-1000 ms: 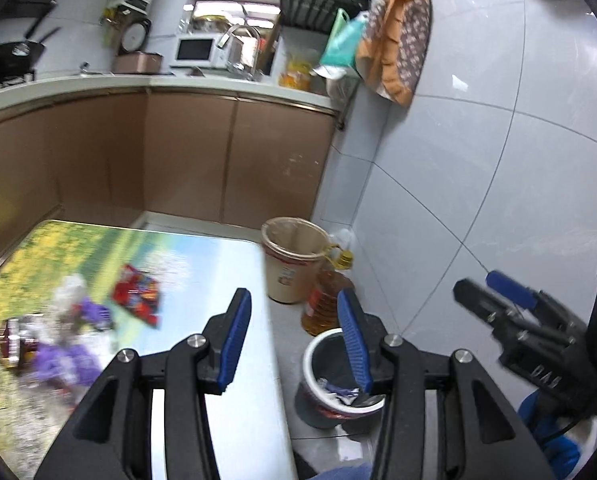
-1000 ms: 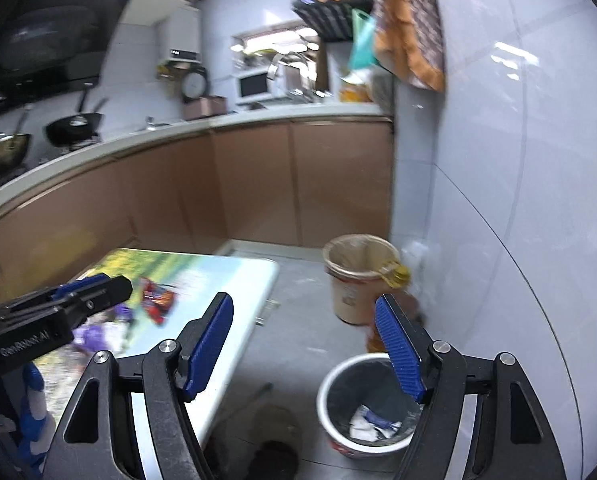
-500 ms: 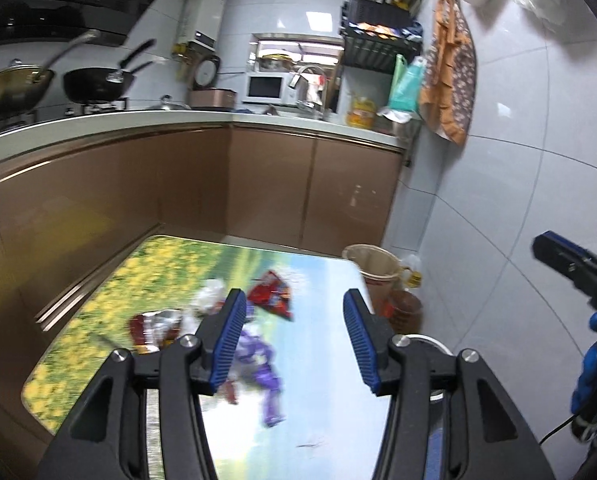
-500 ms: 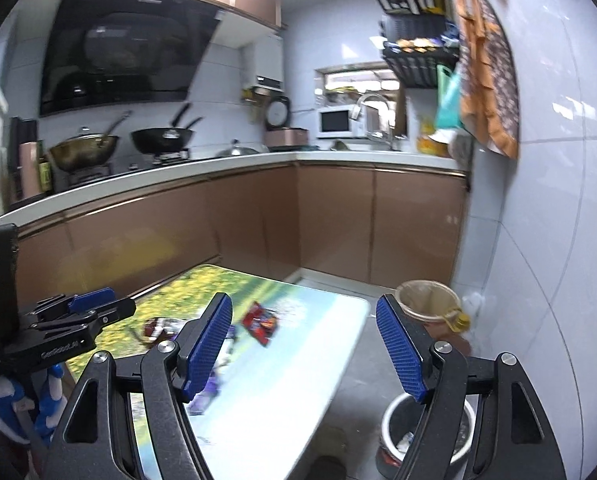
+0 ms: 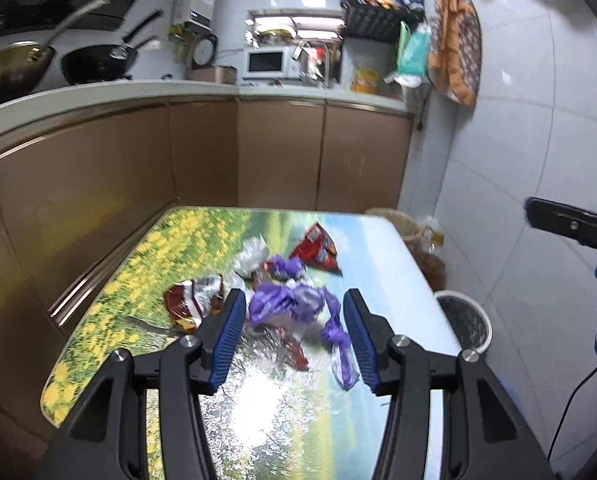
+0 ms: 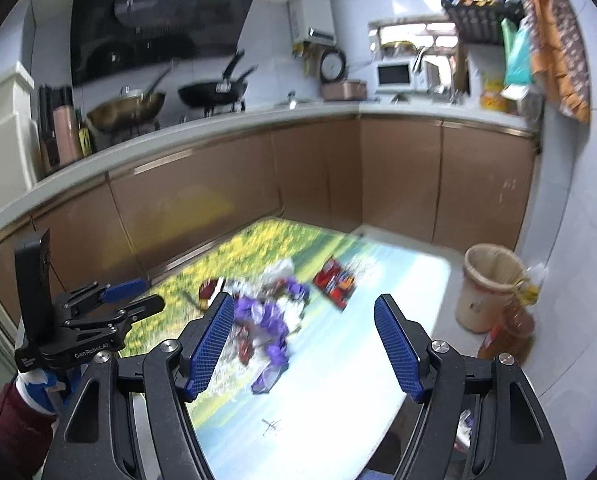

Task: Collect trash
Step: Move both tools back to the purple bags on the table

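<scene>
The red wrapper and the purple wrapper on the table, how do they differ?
The red wrapper lies fairly flat and alone, toward the table's far end. The purple wrapper is crumpled, nearer the camera, tangled in the pile with other wrappers. Both rest on the table, untouched by either gripper.

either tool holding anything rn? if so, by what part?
Nothing held. The left tool and the right tool are both open and empty above the table; the purple wrappers lie loose on it.
</scene>
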